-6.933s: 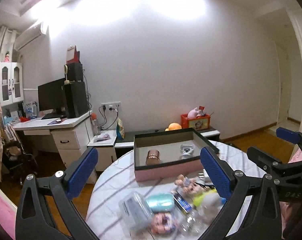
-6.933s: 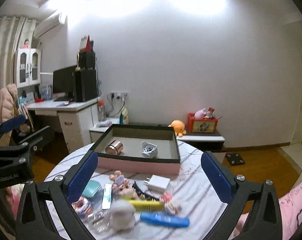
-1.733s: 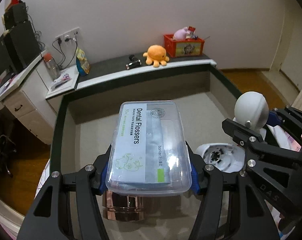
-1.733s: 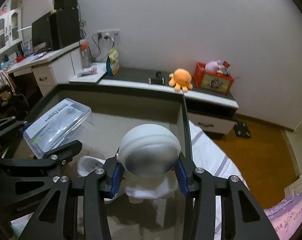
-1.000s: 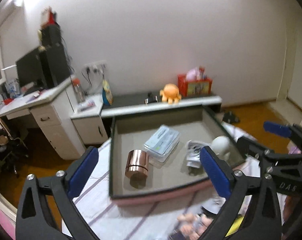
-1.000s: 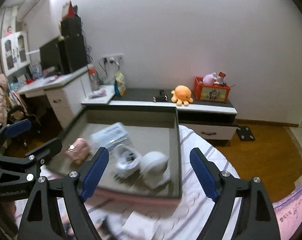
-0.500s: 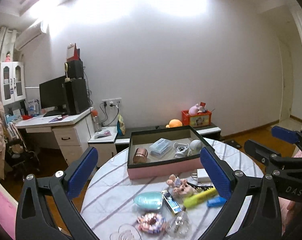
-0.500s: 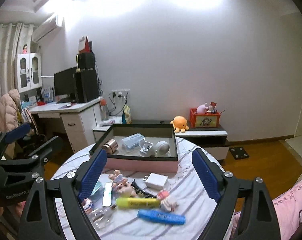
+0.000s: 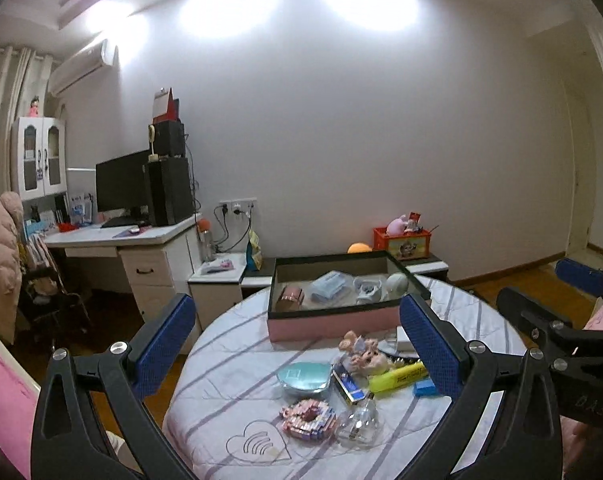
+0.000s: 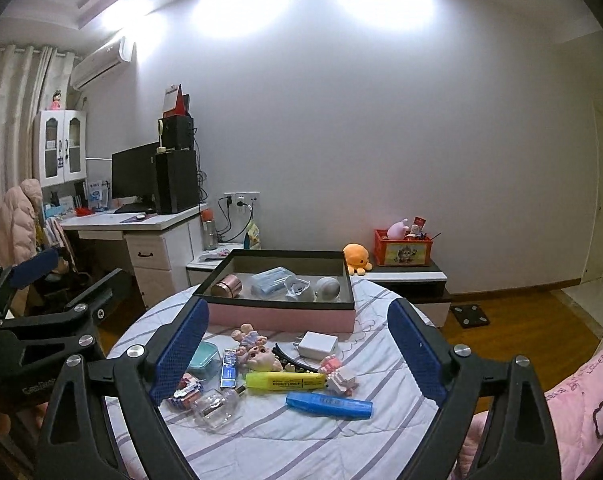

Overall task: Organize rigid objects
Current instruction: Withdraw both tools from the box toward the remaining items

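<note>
A pink box [image 9: 329, 322] [image 10: 281, 318] with a dark rim stands at the far side of the round table. Inside it lie a copper cylinder [image 10: 226, 285], a clear floss box [image 10: 271, 278], a white holder [image 10: 297, 288] and a white round object [image 10: 328, 287]. Loose items lie in front of it: a yellow highlighter [image 10: 285, 380], a blue highlighter [image 10: 329, 400], a teal case [image 9: 303, 374], a white charger [image 10: 315, 344], a pink figurine [image 9: 361, 352] and a glass bottle [image 9: 357, 420]. My left gripper [image 9: 295, 302] is open and empty above the near table edge. The jaws of my right gripper [image 10: 297, 306] are opening, with nothing between them.
A striped cloth covers the table [image 10: 301, 440]. Behind it stand a white desk [image 9: 141, 240] with a monitor and a low cabinet [image 10: 405, 276] with an orange plush and a red crate. Pink bedding [image 10: 573, 408] lies at the right, and a chair with a coat [image 10: 21, 220] at the left.
Both grippers let go of the floss box and the white round object inside the pink box, then drew back to the near side of the table. Both are now empty.
</note>
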`<state>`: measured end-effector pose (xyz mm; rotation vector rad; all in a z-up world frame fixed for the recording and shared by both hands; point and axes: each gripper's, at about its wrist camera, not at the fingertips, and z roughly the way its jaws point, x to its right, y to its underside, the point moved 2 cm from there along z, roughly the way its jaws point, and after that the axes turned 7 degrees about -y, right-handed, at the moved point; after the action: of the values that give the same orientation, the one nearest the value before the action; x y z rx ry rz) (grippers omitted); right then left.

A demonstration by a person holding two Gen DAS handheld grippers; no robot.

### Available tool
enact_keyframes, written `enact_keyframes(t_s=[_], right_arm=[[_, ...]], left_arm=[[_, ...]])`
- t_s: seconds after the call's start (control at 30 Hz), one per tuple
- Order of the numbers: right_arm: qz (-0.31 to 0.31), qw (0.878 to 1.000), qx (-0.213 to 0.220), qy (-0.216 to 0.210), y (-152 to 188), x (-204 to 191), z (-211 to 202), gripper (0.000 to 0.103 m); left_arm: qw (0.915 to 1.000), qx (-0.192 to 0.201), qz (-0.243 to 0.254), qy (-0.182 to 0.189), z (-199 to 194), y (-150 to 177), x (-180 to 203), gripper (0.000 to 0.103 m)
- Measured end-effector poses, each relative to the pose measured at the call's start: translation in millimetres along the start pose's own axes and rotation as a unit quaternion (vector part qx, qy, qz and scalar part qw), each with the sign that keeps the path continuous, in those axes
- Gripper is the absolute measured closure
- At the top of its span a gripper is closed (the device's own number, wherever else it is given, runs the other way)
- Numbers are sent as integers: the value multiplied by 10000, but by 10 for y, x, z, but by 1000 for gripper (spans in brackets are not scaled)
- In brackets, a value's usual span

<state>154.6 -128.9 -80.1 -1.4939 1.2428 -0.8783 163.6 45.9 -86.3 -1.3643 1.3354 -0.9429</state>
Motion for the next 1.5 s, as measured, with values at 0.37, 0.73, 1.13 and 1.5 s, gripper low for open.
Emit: enact_keyframes(t_s=[0.37, 0.73, 1.13, 1.5], right_arm=[[-28, 9990, -435, -87, 285, -8, 193, 11], [304, 9896, -1403, 50, 906, 338, 628, 11], [561, 9832, -1729, 147, 1118, 657, 767, 11], [408, 9801, -1889, -443, 1117, 229, 939, 11]], left_arm=[[9974, -678, 40, 250, 327, 423, -1, 0], [9787, -1880, 336, 748, 792, 1158, 427, 0], [9769, -1905, 760, 602, 873, 1258, 653, 16], [9776, -2075, 95, 352, 868, 1233, -67, 9]])
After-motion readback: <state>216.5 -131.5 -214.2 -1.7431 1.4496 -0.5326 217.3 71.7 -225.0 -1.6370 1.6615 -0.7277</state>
